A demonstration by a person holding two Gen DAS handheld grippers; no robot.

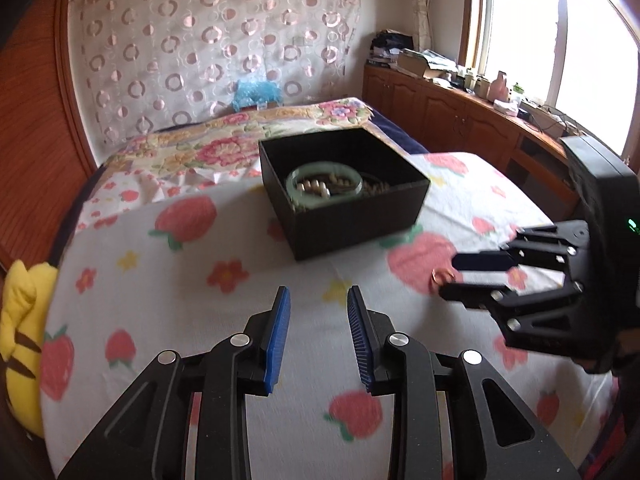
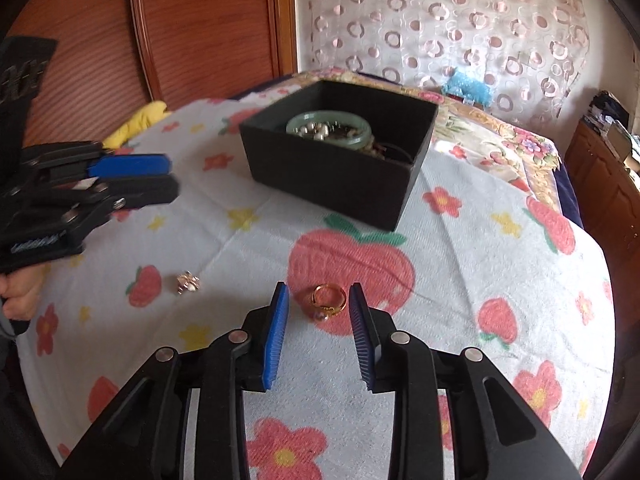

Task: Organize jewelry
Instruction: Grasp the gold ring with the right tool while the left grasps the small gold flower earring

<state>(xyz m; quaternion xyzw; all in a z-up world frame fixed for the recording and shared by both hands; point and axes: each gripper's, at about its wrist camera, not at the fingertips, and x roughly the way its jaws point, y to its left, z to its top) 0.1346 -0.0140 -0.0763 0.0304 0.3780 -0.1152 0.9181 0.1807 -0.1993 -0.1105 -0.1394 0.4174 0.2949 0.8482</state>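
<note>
A black open box (image 1: 360,222) (image 2: 332,176) stands on the strawberry-print bedcover (image 2: 460,264). It holds a green bangle (image 1: 297,191) (image 2: 362,136), pearls and other pieces. A gold ring (image 2: 329,299) (image 1: 439,277) lies on the cover between the blue pads of my right gripper (image 2: 319,290) (image 1: 449,276), which is open and not pressing on the ring. A small pale gold piece (image 2: 187,283) lies to the ring's left. My left gripper (image 1: 319,294) (image 2: 173,179) hovers open over bare cover, with nothing between its pads.
A yellow plush toy (image 1: 20,320) (image 2: 136,124) lies by the wooden headboard (image 2: 208,24). Wooden cabinets (image 1: 440,104) with clutter run under the window. A floral quilt (image 1: 224,140) covers the bed beyond the box. A person's hand (image 2: 20,296) holds the left gripper.
</note>
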